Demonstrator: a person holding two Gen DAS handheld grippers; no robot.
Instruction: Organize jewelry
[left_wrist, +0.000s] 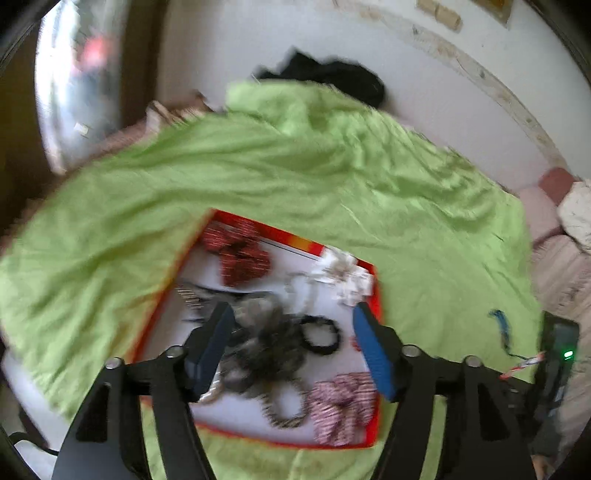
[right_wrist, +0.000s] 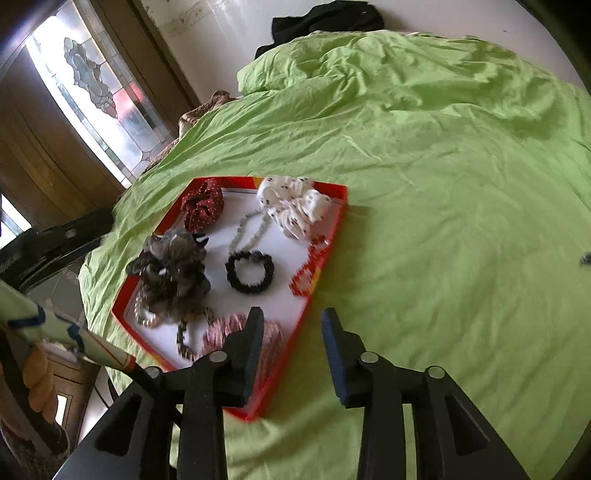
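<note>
A red-rimmed tray (right_wrist: 334, 206) with a white floor lies on the green bed sheet (right_wrist: 443, 221). It holds a dark red scrunchie (right_wrist: 203, 206), a white scrunchie (right_wrist: 295, 205), a black scrunchie (right_wrist: 249, 271), a grey fluffy scrunchie (right_wrist: 171, 269), a pink striped scrunchie (left_wrist: 341, 406), a bead necklace (right_wrist: 247, 230) and a red bead bracelet (right_wrist: 306, 277). My left gripper (left_wrist: 293, 314) is open above the grey scrunchie (left_wrist: 266, 343) in the tray (left_wrist: 376, 295). My right gripper (right_wrist: 291, 317) is open and empty over the tray's near right edge.
A black garment (right_wrist: 325, 18) lies at the bed's far end by the white wall. A stained-glass window (right_wrist: 96, 92) and wooden frame stand at the left. A blue cord (left_wrist: 502, 325) and a black device (left_wrist: 557, 354) lie on the sheet right of the tray.
</note>
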